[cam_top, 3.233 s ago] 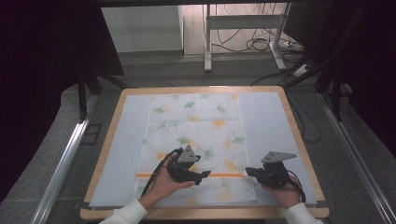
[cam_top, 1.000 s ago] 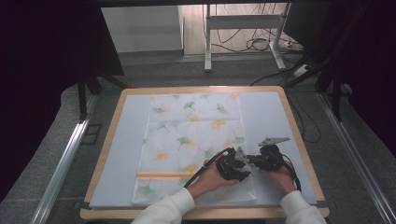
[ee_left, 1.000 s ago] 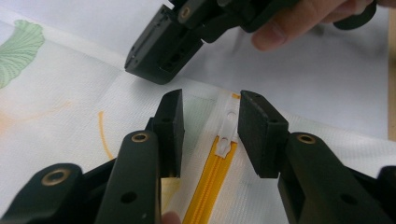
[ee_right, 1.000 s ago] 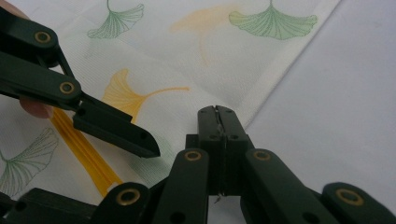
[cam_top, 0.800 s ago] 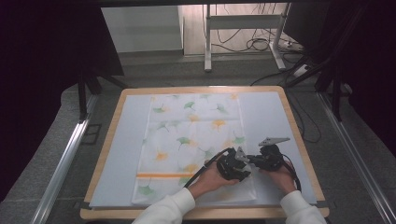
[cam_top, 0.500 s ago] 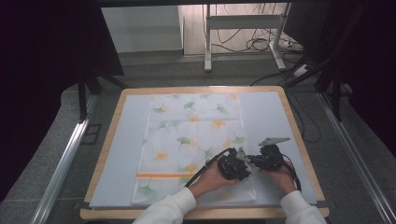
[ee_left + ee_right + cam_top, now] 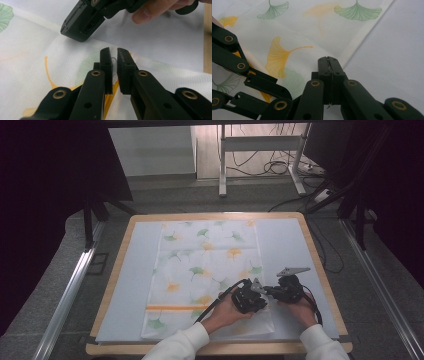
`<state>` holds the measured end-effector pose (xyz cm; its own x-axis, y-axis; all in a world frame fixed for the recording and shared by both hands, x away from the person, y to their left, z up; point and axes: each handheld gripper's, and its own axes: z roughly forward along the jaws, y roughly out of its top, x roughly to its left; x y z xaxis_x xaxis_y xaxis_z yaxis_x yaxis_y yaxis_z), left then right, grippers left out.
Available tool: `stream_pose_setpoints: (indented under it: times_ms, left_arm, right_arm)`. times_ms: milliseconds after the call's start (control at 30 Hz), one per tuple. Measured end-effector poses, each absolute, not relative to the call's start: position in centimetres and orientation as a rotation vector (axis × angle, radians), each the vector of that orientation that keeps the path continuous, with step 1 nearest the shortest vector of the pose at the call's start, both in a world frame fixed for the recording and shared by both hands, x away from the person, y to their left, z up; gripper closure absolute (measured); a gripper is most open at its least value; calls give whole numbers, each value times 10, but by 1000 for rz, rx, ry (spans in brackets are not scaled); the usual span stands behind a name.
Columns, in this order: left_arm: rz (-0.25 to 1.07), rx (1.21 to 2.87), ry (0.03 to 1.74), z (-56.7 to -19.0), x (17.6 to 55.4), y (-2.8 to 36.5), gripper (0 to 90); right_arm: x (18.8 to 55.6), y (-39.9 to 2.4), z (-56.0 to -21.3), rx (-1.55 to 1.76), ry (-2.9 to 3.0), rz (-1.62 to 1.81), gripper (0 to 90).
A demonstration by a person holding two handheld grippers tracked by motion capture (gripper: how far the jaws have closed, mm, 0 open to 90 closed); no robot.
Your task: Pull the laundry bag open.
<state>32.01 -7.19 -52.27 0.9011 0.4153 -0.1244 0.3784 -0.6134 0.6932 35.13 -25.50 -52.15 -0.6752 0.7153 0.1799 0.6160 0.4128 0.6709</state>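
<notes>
A white cloth (image 7: 205,270) printed with green and yellow ginkgo leaves lies flat on a pale blue mat (image 7: 290,245). Both grippers meet at its right edge, near the front. My left gripper (image 7: 261,293) points right. Its jaws have just been closing and now pinch a small raised fold of the cloth (image 7: 25,62) between the pads (image 7: 114,53). My right gripper (image 7: 270,291) points left, facing the other. Its jaws (image 7: 328,60) are shut on the cloth's hem (image 7: 352,47). In the left gripper view, the right gripper's black body (image 7: 80,22) lies just beyond, with a fingertip of the hand holding it.
The mat rests on a wooden board (image 7: 320,265) whose rim runs close to the right of both hands. Metal rails (image 7: 65,295) flank the board. Table legs and cables (image 7: 270,167) stand on the floor behind.
Since the oldest frame the left gripper has crossed from the cloth's lower middle to its right edge, and the right gripper came in and up to meet it. In the last second both hands stayed put.
</notes>
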Motion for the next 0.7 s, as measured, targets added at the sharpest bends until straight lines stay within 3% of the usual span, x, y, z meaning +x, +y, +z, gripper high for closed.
stream_pose_setpoints:
  times_ms: [700]
  left_arm:
    - [51,2257,569,-526,318,-68,847]
  right_arm:
    - [349,-257,-520,1181,2518,1099,895]
